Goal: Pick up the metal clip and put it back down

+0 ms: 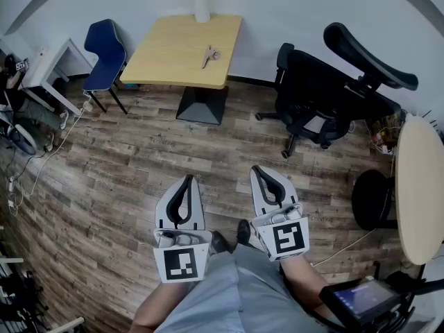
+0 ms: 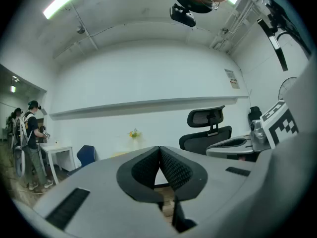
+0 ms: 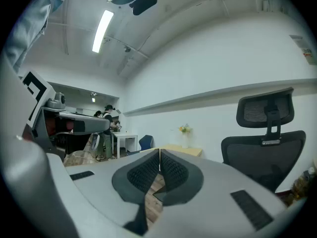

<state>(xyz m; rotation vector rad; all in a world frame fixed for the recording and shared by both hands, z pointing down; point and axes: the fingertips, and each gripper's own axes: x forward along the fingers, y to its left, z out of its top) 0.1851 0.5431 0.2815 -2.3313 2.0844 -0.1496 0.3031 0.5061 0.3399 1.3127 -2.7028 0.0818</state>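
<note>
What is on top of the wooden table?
A metal clip lies near the middle of the wooden table, and a white vase of flowers stands at its far edge. Nothing else shows on it. The top hides the column above the dark base.

head view down, gripper views twd table (image 1: 182, 47)

Left gripper (image 1: 185, 180) and right gripper (image 1: 259, 171) (jaws closed, empty) held side by side.

Right gripper (image 3: 159, 155): jaws pressed together, nothing between them.
Wooden table (image 3: 187, 150): straight beyond the jaws.
Flower vase (image 3: 185, 140): on the table.
Black office chair (image 3: 265, 143): right of the table.
Blue chair (image 3: 145, 141): left of the table.
</note>
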